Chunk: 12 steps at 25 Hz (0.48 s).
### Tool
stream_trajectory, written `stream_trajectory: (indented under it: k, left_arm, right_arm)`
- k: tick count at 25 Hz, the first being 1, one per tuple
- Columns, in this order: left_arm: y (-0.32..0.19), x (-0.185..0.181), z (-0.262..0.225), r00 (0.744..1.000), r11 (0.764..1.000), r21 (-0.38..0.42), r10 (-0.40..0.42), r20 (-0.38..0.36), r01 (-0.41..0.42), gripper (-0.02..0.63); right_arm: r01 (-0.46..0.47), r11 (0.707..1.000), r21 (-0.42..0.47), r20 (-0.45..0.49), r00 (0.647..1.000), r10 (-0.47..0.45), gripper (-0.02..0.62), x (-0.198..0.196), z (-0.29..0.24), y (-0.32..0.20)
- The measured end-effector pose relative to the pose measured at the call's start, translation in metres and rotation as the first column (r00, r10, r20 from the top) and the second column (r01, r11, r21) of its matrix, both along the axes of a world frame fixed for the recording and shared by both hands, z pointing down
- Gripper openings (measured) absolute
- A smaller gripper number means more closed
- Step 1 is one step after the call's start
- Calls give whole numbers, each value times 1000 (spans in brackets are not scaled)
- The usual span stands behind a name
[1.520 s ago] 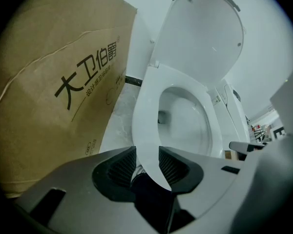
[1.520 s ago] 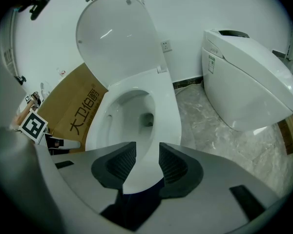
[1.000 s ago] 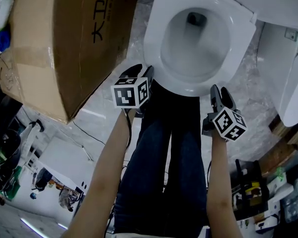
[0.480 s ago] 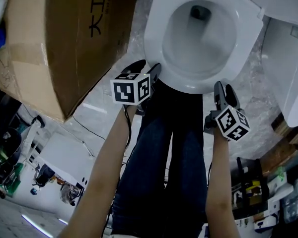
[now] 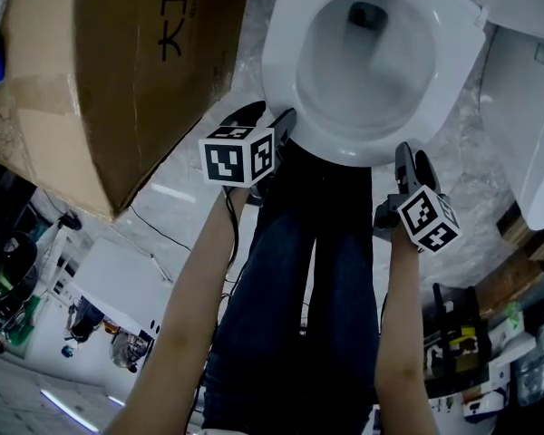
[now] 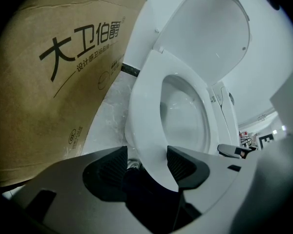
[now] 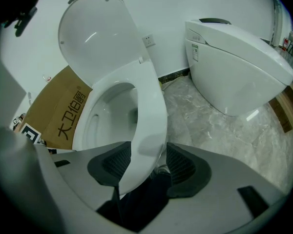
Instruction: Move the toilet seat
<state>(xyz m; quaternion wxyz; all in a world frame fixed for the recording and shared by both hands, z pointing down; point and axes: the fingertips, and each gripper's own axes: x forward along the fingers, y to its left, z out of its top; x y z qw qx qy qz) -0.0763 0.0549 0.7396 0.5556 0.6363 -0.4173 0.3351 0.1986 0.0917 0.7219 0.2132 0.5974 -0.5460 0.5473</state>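
Task thing: the white oval plastic toilet seat [image 5: 279, 71] lies flat on the bowl, dead ahead of me at 12 o'clock, with its white rounded lid [image 7: 95, 38] standing up behind it.

Seat axis: long axis runs 6 to 12 o'clock from where I stand. I judge the hinge to be at the 12 o'clock end and the free front edge at 6, closest to me.

Left gripper: the left gripper [image 5: 270, 123] sits at about 7 o'clock on the seat ring. Its jaws have just been opening and now stand wide, with the seat's front rim between them and daylight on the outer side. Released, not gripping.

Right gripper: the right gripper [image 7: 142, 167] sits at about 5 o'clock on the ring. Its jaws have also just been opening, and the rim passes between its pads. I read it as let go, though one pad may be brushing the plastic; the wide-angle view is too warped to be sure.

Key relation: both tools straddle the free front rim, neither clearly nearer.

Surroundings: a big brown cardboard box [image 5: 100, 80] stands at 10 o'clock, and a second white toilet [image 7: 239, 67] at 2 o'clock on the grey marble floor [image 7: 205, 116].
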Motion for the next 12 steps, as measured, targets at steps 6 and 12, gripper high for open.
stream_trajectory:
  k: [6, 12]
  left_arm:
    - [-1, 4, 1, 1000, 1000, 6, 20, -10, -20, 251]
    - [-3, 9, 3, 999, 1000, 9, 10, -30, -9, 250]
  right_arm:
    - [12, 1000, -7, 4, 1000, -12, 246, -1, 7, -11]
    - [27, 1000, -13, 30, 999, -27, 256, -6, 12, -15]
